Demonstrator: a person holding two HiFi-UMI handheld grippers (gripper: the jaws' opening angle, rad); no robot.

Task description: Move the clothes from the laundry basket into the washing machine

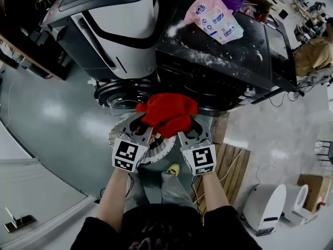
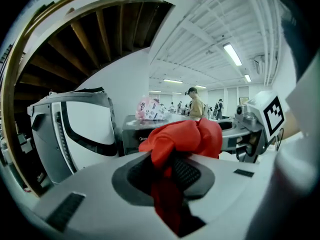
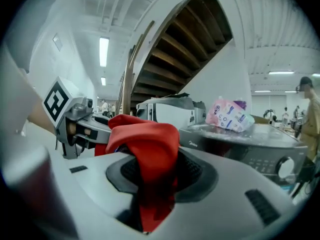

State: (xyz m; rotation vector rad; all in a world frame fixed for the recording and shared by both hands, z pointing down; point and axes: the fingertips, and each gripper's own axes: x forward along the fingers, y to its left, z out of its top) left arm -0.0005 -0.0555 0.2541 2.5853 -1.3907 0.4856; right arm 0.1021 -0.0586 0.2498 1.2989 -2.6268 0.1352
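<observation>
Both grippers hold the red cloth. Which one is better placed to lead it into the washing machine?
Left, by a little. The left gripper and the right gripper both clamp the red cloth, but the round door ring of the washing machine lies nearer the left one.

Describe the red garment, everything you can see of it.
Soft, plain bright-red fabric, bunched and creased into a lump; what kind of clothing it is cannot be told. The garment is held up by both tools: the left tool is shut on one end, the right tool on the other, with a fold hanging through each pair of jaws. In the head view it lies over the far rim of the basket, just short of the dark washer. Only the tools touch it.
</observation>
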